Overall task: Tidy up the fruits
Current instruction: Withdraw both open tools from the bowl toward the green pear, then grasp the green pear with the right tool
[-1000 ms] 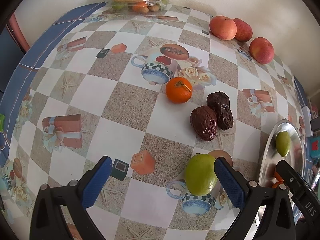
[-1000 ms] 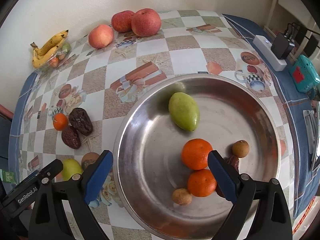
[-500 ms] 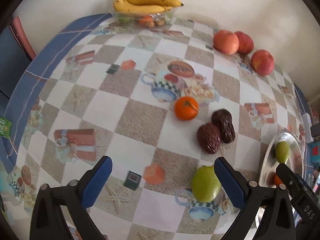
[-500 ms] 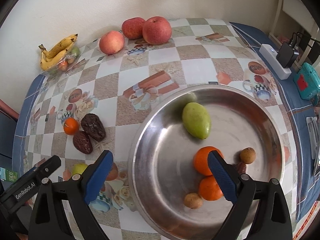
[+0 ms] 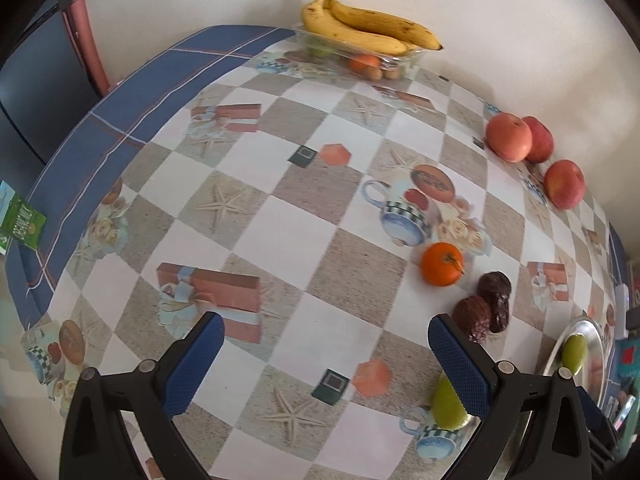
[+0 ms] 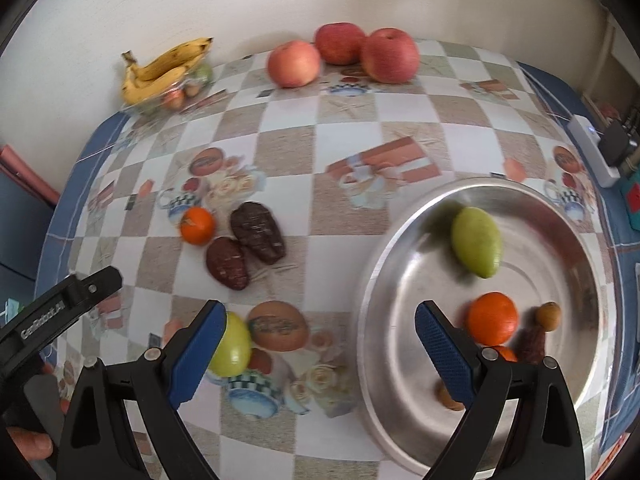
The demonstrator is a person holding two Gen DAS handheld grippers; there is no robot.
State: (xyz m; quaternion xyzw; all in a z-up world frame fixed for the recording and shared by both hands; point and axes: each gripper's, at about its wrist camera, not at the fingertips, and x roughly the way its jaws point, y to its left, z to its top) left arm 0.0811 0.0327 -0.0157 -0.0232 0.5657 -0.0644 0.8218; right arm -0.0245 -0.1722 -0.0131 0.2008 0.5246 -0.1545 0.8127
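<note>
While both sets of tongs hang spread and empty above the desk (image 6: 344, 152), the sorting job sits roughly half done. Take the metal tray (image 6: 384, 264) as the landmark: inside it already lie a green mango (image 6: 477, 246) toward its far side, an orange (image 6: 492, 323) nearer the camera with a second orange partly hidden behind the tong finger, a small brown round fruit (image 6: 548, 316) beside a dark piece, and another small brown fruit at the near rim. Outside the tray, on its left, plenty waits: a second green mango (image 6: 234, 345) just beside the left finger of the right tongs (image 6: 318, 364), two dark wrinkled fruits (image 6: 245, 250) touching each other farther out, and a small orange (image 6: 197, 225) just beyond them. Three apples (image 6: 344, 54) line the wall well behind the tray, and a banana bunch (image 5: 368, 28) rests on a clear container in the far corner. The left tongs (image 5: 326, 364) hover over bare desk, well left of the tray, with that loose mango peeking behind the right finger. Judging by position, the loose green mango looks the likeliest next pick.
</note>
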